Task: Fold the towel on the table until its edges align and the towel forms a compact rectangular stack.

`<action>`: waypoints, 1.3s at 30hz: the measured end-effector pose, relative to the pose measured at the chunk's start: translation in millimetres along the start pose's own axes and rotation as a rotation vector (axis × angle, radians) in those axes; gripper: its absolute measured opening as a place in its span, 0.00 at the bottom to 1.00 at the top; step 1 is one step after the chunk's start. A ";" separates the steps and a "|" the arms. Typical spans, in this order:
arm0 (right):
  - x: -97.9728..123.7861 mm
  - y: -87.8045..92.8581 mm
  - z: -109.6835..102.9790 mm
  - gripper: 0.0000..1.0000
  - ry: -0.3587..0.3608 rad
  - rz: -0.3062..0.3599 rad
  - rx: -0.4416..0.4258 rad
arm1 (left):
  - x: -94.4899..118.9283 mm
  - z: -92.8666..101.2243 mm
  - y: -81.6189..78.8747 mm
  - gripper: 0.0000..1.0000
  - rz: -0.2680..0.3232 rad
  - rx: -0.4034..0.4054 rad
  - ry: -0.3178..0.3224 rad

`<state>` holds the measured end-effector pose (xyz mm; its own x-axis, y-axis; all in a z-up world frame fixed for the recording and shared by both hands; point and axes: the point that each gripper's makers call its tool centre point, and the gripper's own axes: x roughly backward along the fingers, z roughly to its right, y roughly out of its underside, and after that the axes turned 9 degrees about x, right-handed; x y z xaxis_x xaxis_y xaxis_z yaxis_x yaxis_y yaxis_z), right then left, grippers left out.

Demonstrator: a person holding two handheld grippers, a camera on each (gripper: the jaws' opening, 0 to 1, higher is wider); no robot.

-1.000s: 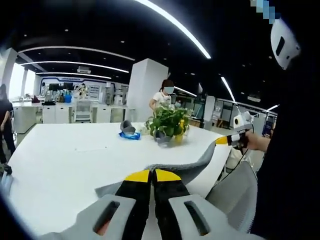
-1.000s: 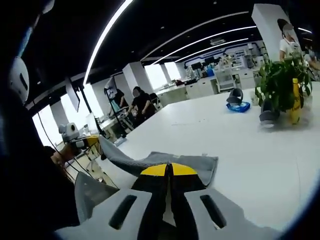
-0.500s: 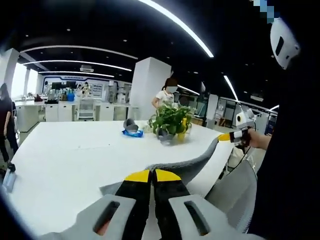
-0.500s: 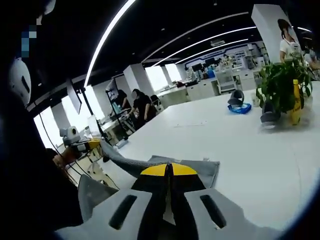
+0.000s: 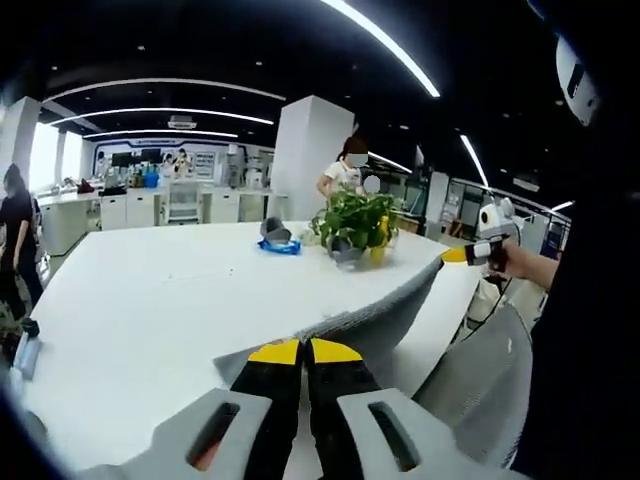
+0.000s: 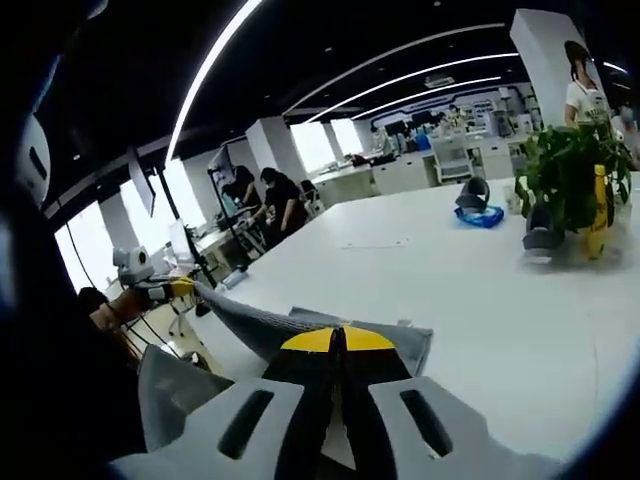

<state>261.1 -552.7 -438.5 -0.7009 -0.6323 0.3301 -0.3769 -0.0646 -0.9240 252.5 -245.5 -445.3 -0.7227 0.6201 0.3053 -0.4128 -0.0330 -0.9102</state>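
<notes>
A grey towel (image 5: pixel 385 312) hangs stretched over the near edge of the white table (image 5: pixel 140 300). My left gripper (image 5: pixel 305 351) is shut on one end, its yellow-tipped jaws pressed together on the cloth. At the far right, my right gripper (image 5: pixel 462 255) holds the other end in a person's hand. In the right gripper view the towel (image 6: pixel 255 325) runs from my right gripper (image 6: pixel 338 340), shut on it, across to my left gripper (image 6: pixel 178 288) at the left. A short flap of the towel lies on the table beyond the right jaws.
A potted plant (image 5: pixel 355 220) with a yellow bottle (image 6: pixel 598 205) stands far across the table, next to a blue and grey object (image 5: pixel 280 241). A grey mesh chair (image 5: pixel 480 385) sits close below the towel. People stand around desks in the background.
Both grippers keep their hold and the towel stays stretched between them. Both views have shifted slightly, and the right gripper sits a little higher in the left gripper view.
</notes>
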 end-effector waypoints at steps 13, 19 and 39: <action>-36.4 11.3 32.9 0.00 -0.006 -0.088 -0.017 | -32.0 -25.7 9.3 0.01 -0.109 -0.024 0.001; -53.0 20.6 46.1 0.00 -0.026 -0.145 -0.020 | -46.9 -36.6 17.4 0.01 -0.177 -0.058 0.008; -113.2 64.6 89.2 0.00 -0.075 -0.371 0.006 | -99.9 -79.3 42.6 0.01 -0.334 -0.107 0.020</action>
<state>370.1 -554.2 -552.8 -0.4714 -0.6198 0.6274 -0.5930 -0.3038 -0.7457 351.1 -246.7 -536.8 -0.5460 0.5980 0.5868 -0.5637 0.2559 -0.7853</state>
